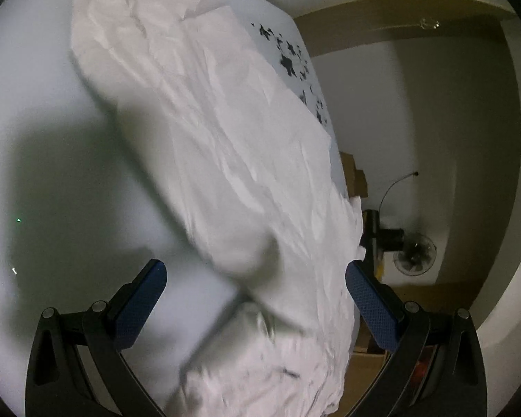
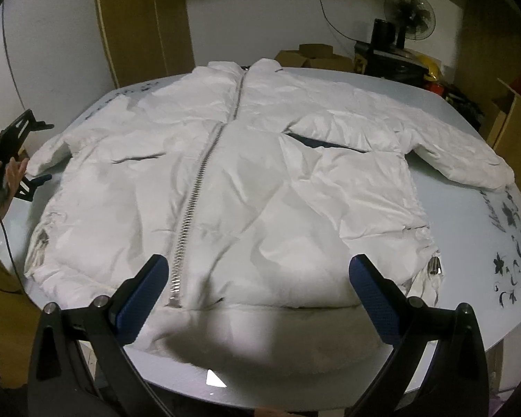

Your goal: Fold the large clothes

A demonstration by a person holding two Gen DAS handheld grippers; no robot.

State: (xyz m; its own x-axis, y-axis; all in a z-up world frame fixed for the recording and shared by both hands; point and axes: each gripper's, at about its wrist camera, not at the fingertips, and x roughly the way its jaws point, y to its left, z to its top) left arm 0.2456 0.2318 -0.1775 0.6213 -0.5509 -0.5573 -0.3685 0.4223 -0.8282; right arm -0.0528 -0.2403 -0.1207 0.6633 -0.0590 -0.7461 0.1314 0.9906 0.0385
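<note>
White jacket point(image 2: 225, 180) spread flat on the bench point(image 2: 476, 243), collar far, hem near.
Its left cuff is perhaps hidden behind the left claw point(image 1: 255, 299); both that and the right claw point(image 2: 258, 292) gape wide, empty.

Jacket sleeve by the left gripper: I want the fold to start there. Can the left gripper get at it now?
Probably yes. The left gripper is open, with the white jacket sleeve lying flat on the table directly ahead between its fingers; nothing blocks the way.

1 jacket point(image 2: 246, 180), 1 fan point(image 2: 409, 14), 2 tongs point(image 2: 258, 299)
</note>
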